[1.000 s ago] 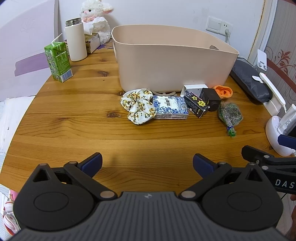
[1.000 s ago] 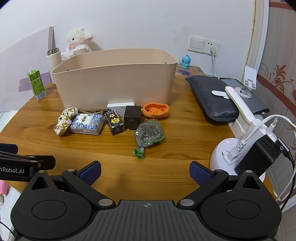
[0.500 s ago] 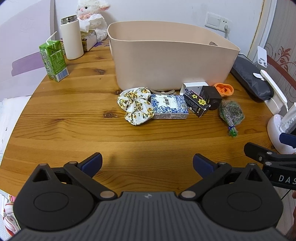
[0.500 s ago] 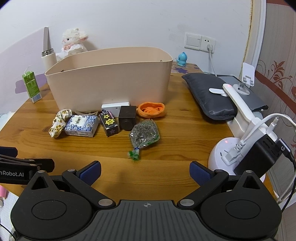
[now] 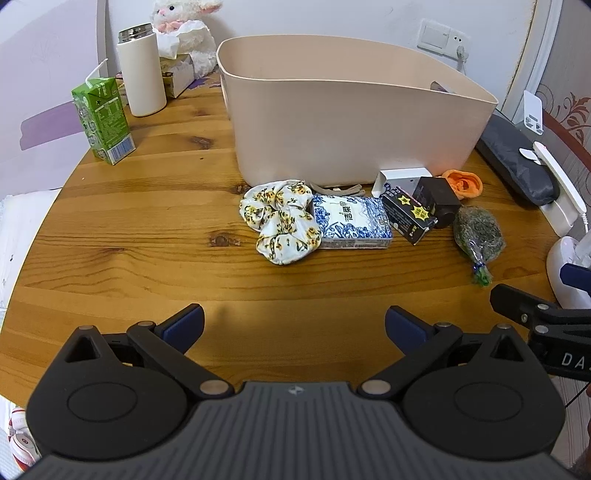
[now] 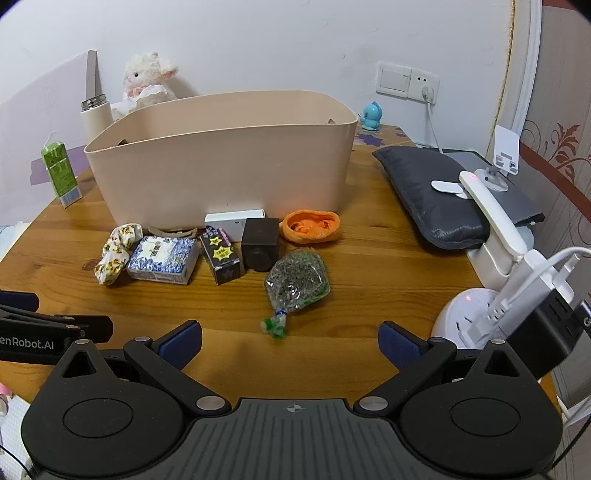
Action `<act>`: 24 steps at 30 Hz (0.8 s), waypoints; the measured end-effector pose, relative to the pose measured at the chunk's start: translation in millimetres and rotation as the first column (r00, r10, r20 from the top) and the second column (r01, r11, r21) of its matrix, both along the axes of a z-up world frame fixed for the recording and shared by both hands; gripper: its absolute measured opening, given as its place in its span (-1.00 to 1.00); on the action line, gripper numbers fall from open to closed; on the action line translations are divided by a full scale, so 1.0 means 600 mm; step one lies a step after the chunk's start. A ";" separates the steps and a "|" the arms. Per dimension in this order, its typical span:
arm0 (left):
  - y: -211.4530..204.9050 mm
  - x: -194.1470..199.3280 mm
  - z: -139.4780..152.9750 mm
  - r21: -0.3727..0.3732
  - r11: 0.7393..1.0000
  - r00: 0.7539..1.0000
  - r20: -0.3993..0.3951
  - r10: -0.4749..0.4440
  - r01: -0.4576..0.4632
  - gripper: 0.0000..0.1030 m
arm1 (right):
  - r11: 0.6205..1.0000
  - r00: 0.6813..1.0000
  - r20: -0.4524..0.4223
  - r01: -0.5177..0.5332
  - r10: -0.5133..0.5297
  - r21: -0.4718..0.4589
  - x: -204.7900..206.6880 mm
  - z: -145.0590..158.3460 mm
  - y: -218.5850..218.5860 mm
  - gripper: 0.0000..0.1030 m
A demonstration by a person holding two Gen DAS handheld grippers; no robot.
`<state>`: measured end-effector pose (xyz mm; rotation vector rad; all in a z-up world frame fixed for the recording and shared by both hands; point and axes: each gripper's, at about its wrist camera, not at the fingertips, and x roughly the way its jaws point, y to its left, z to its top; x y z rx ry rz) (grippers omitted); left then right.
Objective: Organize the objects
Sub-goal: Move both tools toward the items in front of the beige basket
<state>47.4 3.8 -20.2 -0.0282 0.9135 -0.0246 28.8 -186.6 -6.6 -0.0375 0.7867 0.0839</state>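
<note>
A beige storage bin (image 5: 351,122) (image 6: 221,162) stands on the wooden table. In front of it lie a floral scrunchie (image 5: 280,219) (image 6: 116,251), a blue-white box (image 5: 351,221) (image 6: 162,260), a black box with yellow stars (image 5: 406,214) (image 6: 221,258), a dark cube (image 5: 437,195) (image 6: 260,243), a white box (image 5: 402,177) (image 6: 234,219), an orange pouch (image 5: 463,182) (image 6: 310,230) and a clear bag of green bits (image 5: 478,236) (image 6: 297,284). My left gripper (image 5: 294,326) is open and empty, short of the scrunchie. My right gripper (image 6: 290,345) is open and empty, short of the bag.
A green carton (image 5: 103,120), a white flask (image 5: 142,72) and a plush lamb (image 5: 184,26) stand at the back left. A dark pouch (image 6: 436,195), a white lamp stand (image 6: 491,218) and a charger block (image 6: 546,325) crowd the right edge.
Both grippers have moved forward toward the objects, which now look larger and nearer. Both stay open; nothing on the table has shifted.
</note>
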 end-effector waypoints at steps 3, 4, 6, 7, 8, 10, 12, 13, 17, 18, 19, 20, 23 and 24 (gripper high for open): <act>-0.001 0.010 0.000 0.002 1.000 1.000 0.002 -0.009 0.009 1.00 | 1.000 1.000 0.001 0.002 -0.002 0.003 0.010 0.000 0.000 1.00; -0.002 0.013 0.001 0.004 1.000 1.000 0.005 -0.013 0.013 1.00 | 1.000 1.000 0.001 0.002 -0.002 0.005 0.014 0.001 0.000 1.00; -0.002 0.020 0.002 0.007 1.000 1.000 0.014 -0.019 0.019 1.00 | 1.000 1.000 0.003 0.002 -0.002 0.008 0.021 0.000 -0.001 1.00; -0.002 0.024 0.003 0.010 1.000 1.000 0.017 -0.020 0.020 1.00 | 1.000 1.000 0.002 0.003 -0.003 0.008 0.025 -0.001 -0.001 1.00; -0.002 0.028 0.002 0.014 1.000 1.000 0.021 -0.022 0.021 1.00 | 1.000 1.000 0.002 0.004 -0.004 0.008 0.030 -0.001 -0.001 1.00; -0.002 0.037 0.001 0.023 0.999 0.999 0.028 -0.027 0.026 1.00 | 1.000 1.000 0.002 0.002 -0.002 0.011 0.038 -0.002 -0.001 1.00; -0.001 0.045 -0.002 0.032 0.999 0.999 0.032 -0.029 0.028 1.00 | 1.000 1.000 0.004 -0.001 0.001 0.008 0.046 -0.003 0.000 1.00; 0.001 0.050 -0.004 0.035 0.999 0.999 0.033 -0.030 0.029 1.00 | 1.000 1.000 0.005 -0.002 0.002 0.002 0.050 -0.005 0.001 1.00; 0.008 0.072 -0.016 0.026 0.999 0.999 0.024 -0.037 0.036 1.00 | 0.999 1.000 0.005 -0.001 0.001 -0.032 0.067 -0.011 0.005 1.00; 0.010 0.078 -0.019 0.023 0.999 0.999 0.023 -0.037 0.036 1.00 | 0.999 1.000 0.004 0.000 0.001 -0.039 0.071 -0.013 0.006 1.00; 0.013 0.083 -0.022 0.018 0.999 0.999 0.021 -0.037 0.037 1.00 | 0.999 1.000 0.002 0.001 -0.001 -0.045 0.075 -0.016 0.007 1.00; 0.015 0.088 -0.025 0.011 0.999 0.999 0.019 -0.038 0.038 1.00 | 0.999 1.000 -0.002 0.002 -0.002 -0.049 0.080 -0.019 0.007 1.00; 0.023 0.103 -0.033 -0.016 0.999 0.999 0.015 -0.046 0.047 1.00 | 0.999 1.000 -0.018 0.003 -0.003 -0.040 0.095 -0.030 0.005 1.00; 0.026 0.108 -0.036 -0.020 0.999 0.999 0.015 -0.048 0.049 1.00 | 0.999 1.000 -0.024 0.003 -0.003 -0.032 0.100 -0.034 0.004 1.00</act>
